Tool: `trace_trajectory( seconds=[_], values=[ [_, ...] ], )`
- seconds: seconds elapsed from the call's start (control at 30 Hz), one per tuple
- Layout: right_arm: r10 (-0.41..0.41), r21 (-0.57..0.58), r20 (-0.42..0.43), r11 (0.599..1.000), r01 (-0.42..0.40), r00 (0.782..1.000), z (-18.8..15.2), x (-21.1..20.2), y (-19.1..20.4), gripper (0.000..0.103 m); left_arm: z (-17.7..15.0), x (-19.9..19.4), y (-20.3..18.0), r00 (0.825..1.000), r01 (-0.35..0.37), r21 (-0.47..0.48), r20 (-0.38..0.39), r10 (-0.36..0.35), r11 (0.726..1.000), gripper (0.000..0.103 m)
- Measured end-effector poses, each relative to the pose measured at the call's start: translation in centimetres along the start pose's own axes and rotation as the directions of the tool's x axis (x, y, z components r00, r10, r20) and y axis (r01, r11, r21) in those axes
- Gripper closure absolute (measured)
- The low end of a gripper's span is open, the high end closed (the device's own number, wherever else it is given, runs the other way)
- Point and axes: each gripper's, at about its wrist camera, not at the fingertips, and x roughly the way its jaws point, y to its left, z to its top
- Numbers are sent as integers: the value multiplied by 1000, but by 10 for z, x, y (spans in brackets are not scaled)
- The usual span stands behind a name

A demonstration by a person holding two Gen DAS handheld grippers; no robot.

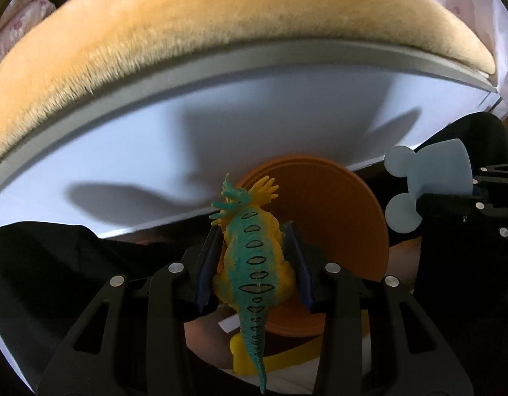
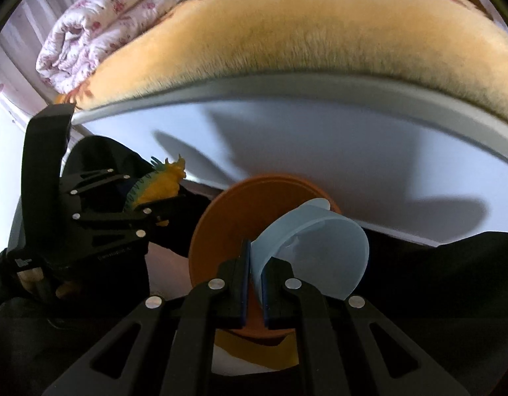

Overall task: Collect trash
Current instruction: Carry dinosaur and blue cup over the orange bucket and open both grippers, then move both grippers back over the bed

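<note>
Claws [image 1: 254,231] [image 2: 255,257] pinch spiky dinosaur [image 1: 252,257], translucent cup [image 2: 315,250].

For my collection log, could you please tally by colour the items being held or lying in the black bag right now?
Green-and-yellow: 1, the toy dinosaur in the left gripper.
Pale blue: 1, the cup with mouse ears in the right gripper.
Orange: 1, the round disc below both.
Total: 3
</note>
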Motion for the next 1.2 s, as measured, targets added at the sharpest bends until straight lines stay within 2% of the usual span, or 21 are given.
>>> trace_trajectory(
  seconds=[0.2,0.23,0.27,0.3,0.33,0.43,0.7,0.8,0.97,1.07,1.2],
  values=[
    [-9,-26,-51,1000,8,999,5,16,3,97,-2,10,1,1000,2,8,-27,-1,1000,63],
    [-16,-30,-68,999,14,998,5,21,2,92,-1,13,0,999,0,13,-37,0,1000,62],
    [-20,-31,-87,999,18,996,6,25,1,83,0,16,-1,999,-7,17,-51,8,1000,59],
    [-28,-26,-105,999,25,994,6,30,0,57,-1,21,-1,997,-23,20,-71,24,1000,42],
    [-48,-13,-114,999,47,992,5,34,-1,48,2,24,-1,997,-31,20,-77,32,999,31],
    [-44,15,-127,999,47,991,1,36,-8,50,1,27,0,996,-22,13,-92,23,1000,30],
    [-60,50,-65,997,64,996,-7,10,-17,50,2,17,-5,998,-27,12,-63,28,1000,30],
    [-68,39,-31,997,70,997,-5,-1,-9,50,5,3,-10,999,-44,27,-26,45,999,30],
    [-81,12,88,997,81,993,8,-40,-4,49,13,-36,-8,997,-45,21,64,44,999,30],
    [-88,16,163,996,86,983,19,-61,-6,44,32,-60,-6,990,-45,11,131,43,999,30],
    [-87,29,235,996,83,968,34,-80,-10,40,77,-80,-2,974,-71,1,215,69,997,30]
  ],
)
